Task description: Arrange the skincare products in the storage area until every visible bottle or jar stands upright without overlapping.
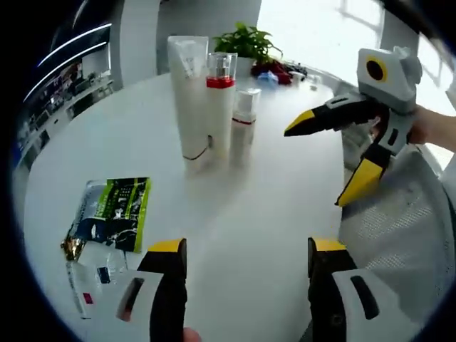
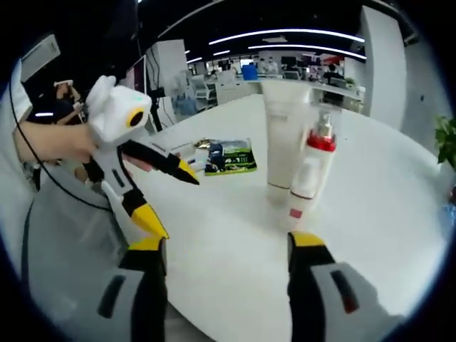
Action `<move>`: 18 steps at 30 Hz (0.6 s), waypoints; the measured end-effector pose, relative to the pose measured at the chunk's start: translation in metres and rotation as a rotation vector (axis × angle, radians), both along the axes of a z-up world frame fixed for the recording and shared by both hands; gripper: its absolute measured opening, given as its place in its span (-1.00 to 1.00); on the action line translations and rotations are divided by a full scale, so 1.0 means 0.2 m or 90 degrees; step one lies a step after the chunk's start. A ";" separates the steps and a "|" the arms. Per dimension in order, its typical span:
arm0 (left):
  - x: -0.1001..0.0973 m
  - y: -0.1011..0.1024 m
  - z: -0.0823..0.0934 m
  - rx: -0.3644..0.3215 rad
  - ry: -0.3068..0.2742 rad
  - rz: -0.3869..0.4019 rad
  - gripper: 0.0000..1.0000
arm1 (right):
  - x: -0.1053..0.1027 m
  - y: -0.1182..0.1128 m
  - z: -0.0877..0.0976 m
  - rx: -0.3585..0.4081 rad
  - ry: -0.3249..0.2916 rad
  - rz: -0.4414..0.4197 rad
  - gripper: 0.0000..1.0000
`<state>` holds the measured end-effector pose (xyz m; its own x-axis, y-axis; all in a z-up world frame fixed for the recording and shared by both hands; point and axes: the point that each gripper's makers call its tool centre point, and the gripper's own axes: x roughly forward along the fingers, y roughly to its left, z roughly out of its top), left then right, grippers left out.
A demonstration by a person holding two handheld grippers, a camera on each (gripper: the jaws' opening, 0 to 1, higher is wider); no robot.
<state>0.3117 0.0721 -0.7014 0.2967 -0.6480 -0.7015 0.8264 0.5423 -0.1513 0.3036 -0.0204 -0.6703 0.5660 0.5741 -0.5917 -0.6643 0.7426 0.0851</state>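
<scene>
White round table [image 1: 256, 206] in a bright office

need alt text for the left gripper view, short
Three skincare containers stand upright together on a round white table: a tall white tube, a red-collared pump bottle and a small bottle. Green sachets lie flat at left; the right gripper hovers open at right.
</scene>
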 end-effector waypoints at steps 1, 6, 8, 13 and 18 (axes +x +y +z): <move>-0.01 0.01 0.00 0.000 0.001 0.004 0.35 | -0.01 0.00 0.00 0.004 0.001 -0.003 0.43; -0.06 0.09 0.02 -0.001 0.002 0.022 0.42 | -0.04 0.01 0.01 0.022 0.010 -0.018 0.48; -0.07 0.13 0.02 -0.005 0.002 0.032 0.46 | -0.06 0.01 0.01 0.018 0.014 -0.021 0.51; -0.11 0.20 0.05 -0.014 -0.006 0.063 0.51 | -0.10 0.02 0.02 0.020 0.017 -0.024 0.57; -0.14 0.30 0.06 -0.017 -0.011 0.094 0.59 | -0.12 0.02 0.02 0.011 0.023 -0.023 0.60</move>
